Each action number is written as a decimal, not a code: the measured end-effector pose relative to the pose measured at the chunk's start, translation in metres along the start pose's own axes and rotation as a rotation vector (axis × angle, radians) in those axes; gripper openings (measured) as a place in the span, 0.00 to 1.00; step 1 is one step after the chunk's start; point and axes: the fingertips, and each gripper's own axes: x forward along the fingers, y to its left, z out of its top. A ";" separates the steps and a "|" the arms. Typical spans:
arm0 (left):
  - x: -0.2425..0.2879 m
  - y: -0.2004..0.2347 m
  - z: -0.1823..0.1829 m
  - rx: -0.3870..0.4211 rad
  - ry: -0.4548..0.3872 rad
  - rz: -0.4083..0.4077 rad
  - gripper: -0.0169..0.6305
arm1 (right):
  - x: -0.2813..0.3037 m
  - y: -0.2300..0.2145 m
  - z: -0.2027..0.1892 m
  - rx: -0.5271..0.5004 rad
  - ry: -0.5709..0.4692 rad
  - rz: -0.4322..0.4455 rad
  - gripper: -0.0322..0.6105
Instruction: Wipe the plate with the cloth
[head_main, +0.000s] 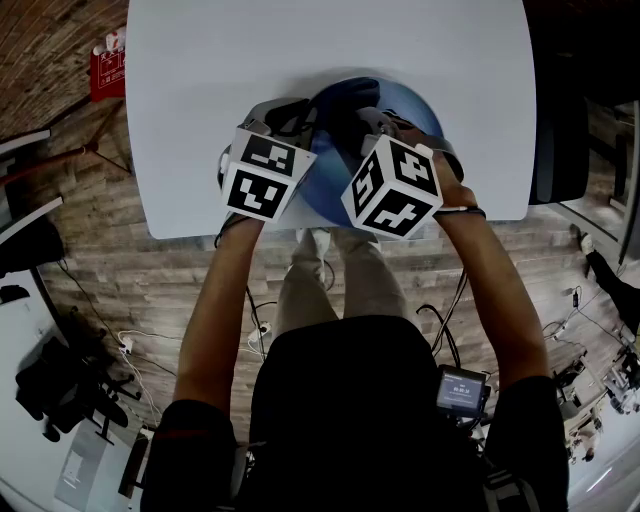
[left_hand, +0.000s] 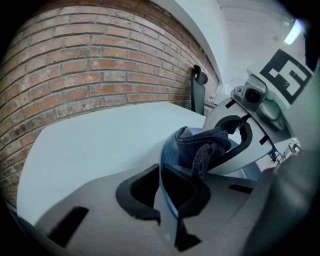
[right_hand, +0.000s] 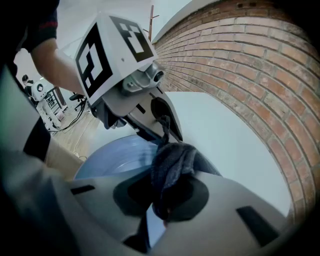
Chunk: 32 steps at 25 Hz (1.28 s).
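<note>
A blue plate (head_main: 408, 102) is on the white table (head_main: 200, 90) near its front edge, tilted up on its left side. My left gripper (head_main: 288, 112) is shut on the plate's rim (left_hand: 168, 165), which runs between the jaws in the left gripper view. Over the plate, my right gripper (head_main: 368, 122) is shut on a dark grey cloth (right_hand: 172, 160). The bunched cloth (left_hand: 202, 145) rests against the plate's upper face (right_hand: 110, 155). In the head view the marker cubes hide most of both grippers' jaws.
The table's front edge (head_main: 300, 230) is just below the grippers, with the person's legs and wooden floor under it. A red object (head_main: 107, 70) lies on the floor at the far left. A dark chair (head_main: 560, 110) stands off the table's right side.
</note>
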 end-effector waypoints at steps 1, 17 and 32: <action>0.000 0.000 0.000 0.000 0.000 0.000 0.08 | 0.000 0.000 -0.001 0.001 0.001 0.000 0.11; 0.000 0.001 -0.001 0.002 -0.004 -0.004 0.08 | -0.013 -0.011 -0.025 0.058 0.047 -0.037 0.11; 0.001 0.001 0.000 0.002 -0.007 -0.009 0.08 | -0.034 -0.002 -0.060 0.060 0.121 -0.045 0.11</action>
